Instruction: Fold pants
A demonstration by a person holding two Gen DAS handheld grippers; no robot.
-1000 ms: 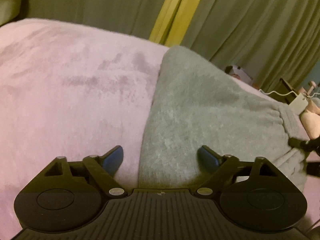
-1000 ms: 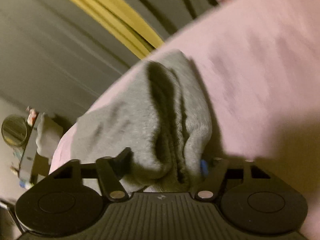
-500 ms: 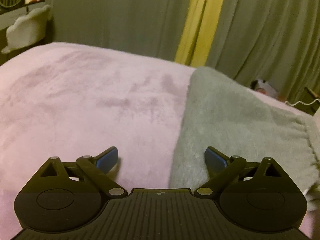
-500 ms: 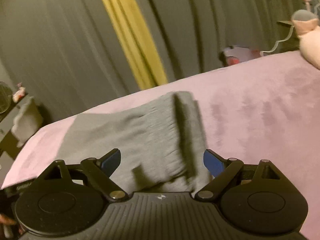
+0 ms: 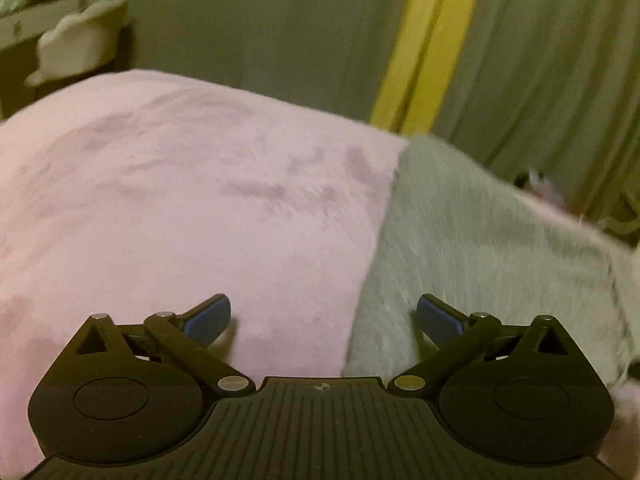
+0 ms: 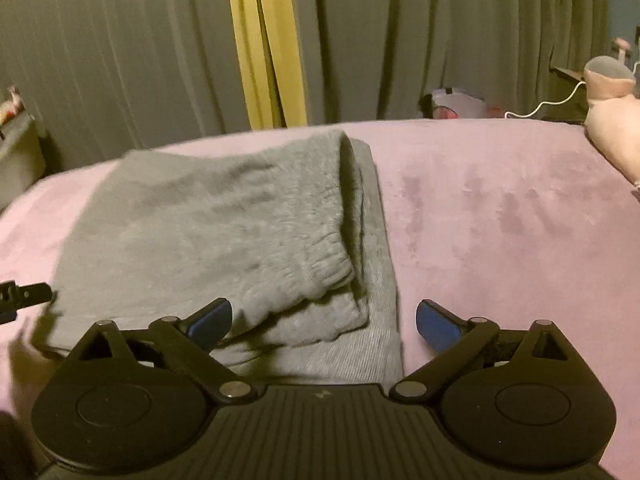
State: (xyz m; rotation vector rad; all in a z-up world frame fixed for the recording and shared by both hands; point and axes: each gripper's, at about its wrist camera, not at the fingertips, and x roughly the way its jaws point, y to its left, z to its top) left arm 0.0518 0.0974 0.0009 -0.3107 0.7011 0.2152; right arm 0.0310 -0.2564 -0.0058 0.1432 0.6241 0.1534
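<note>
The grey pants (image 6: 224, 220) lie folded into a compact stack on the pink blanket (image 6: 500, 220), the ribbed waistband at the near right side of the stack. My right gripper (image 6: 324, 322) is open and empty, just above the stack's near edge. In the left wrist view the pants (image 5: 472, 248) fill the right side. My left gripper (image 5: 324, 320) is open and empty, straddling the pants' left edge above the blanket (image 5: 180, 208).
Grey-green curtains (image 6: 440, 32) with a yellow strip (image 6: 264, 40) hang behind the bed. A pink plush toy (image 6: 612, 120) lies at the bed's right edge, with a white cable and small items behind it. A shelf with a white object (image 5: 76, 44) stands at the left.
My right gripper opened and let go of the pants' waistband, then pulled back and levelled out. My left gripper stayed open and shifted left, away from the pants.
</note>
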